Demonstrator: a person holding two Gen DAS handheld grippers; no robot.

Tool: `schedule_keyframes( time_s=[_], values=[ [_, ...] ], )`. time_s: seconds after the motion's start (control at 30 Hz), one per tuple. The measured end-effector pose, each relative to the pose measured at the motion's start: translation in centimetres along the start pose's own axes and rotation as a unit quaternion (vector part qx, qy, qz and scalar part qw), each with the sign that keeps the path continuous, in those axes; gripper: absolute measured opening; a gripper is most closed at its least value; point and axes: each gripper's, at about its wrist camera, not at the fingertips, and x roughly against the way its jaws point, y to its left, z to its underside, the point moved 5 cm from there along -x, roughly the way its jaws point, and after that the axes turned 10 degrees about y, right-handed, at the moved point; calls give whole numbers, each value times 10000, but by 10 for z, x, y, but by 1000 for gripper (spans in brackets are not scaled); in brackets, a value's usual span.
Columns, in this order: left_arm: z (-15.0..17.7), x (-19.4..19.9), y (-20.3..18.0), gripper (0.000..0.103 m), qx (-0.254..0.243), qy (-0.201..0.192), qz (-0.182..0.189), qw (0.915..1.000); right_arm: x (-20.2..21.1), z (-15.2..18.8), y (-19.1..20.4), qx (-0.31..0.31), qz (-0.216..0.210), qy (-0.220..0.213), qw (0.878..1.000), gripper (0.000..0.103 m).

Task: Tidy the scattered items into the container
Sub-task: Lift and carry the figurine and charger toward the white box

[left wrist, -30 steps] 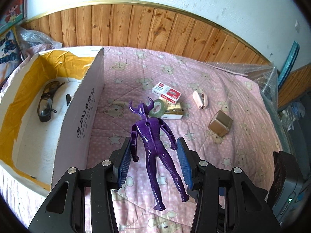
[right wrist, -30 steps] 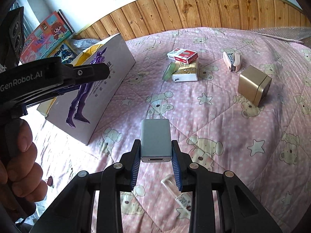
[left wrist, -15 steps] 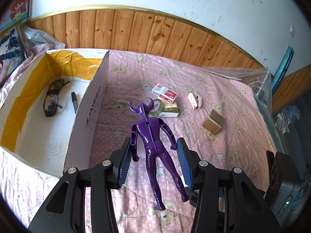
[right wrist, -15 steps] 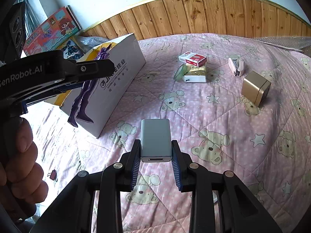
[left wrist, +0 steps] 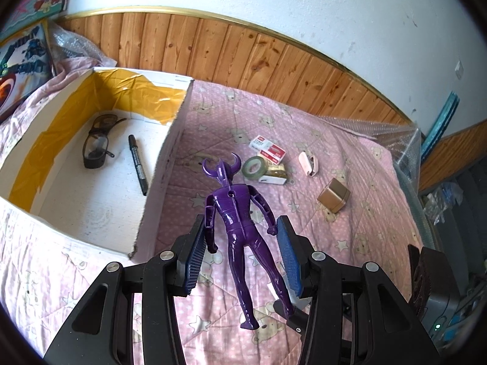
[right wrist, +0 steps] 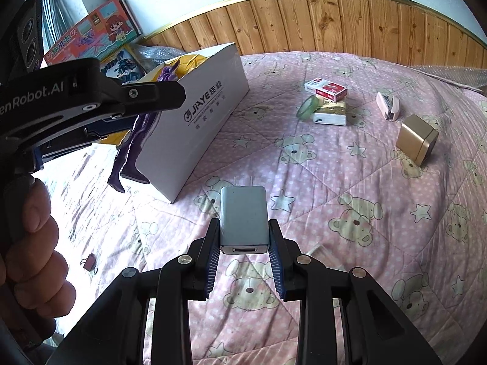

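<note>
The left gripper (left wrist: 242, 240) held a purple figure (left wrist: 239, 213) by its arms, with the pads pressing on both elbows. The figure hung in the air above the bed (left wrist: 350, 219), just beside the right wall of the white box (left wrist: 158, 179). It looked like hard, light plastic with a smooth and glossy surface, so I judged it could slip or turn between the pads. The thin arms seemed to be jointed, so a hold on the torso would probably be more firm.

The right gripper (right wrist: 245, 245) was closed on a small grey charger (right wrist: 243, 219), which was also lifted above the bed. Its flat sides gave good contact, and it seemed stiff and a little heavier than the figure.

Inside the box lay glasses (left wrist: 97, 143) and a black marker (left wrist: 137, 164). On the bed, well apart from the box, were a roll of green tape (left wrist: 254, 167), a red and white packet (left wrist: 268, 149), a pink stapler (left wrist: 309, 164) and a gold cube (left wrist: 333, 194). The glasses looked fragile, so a gentle drop seemed wise.
</note>
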Motion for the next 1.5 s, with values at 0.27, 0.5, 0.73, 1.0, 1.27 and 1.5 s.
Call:
schedule_keyframes(
  time_s=[0.27, 0.5, 0.73, 1.0, 1.27, 1.5],
  values=[
    [-3, 11, 18, 48, 208, -115, -24, 9997, 3, -4, 10, 153, 89, -34, 9998, 31],
    [-6, 18, 29, 48, 265, -188, -124, 9994, 11, -14, 15, 259, 175, -126, 9994, 31],
    [-12, 24, 39, 48, 321, -242, -188, 9990, 15, -26, 26, 445, 208, -184, 9986, 31],
    [-19, 31, 53, 48, 490, -315, -164, 9982, 17, -40, 39, 667, 190, -229, 9973, 31],
    [-27, 40, 66, 48, 652, -412, -49, 9970, 21, -54, 49, 819, 182, -288, 9961, 31],
    [-32, 45, 80, 48, 839, -441, 105, 9954, 25, -68, 59, 955, 166, -336, 9947, 31]
  ],
)
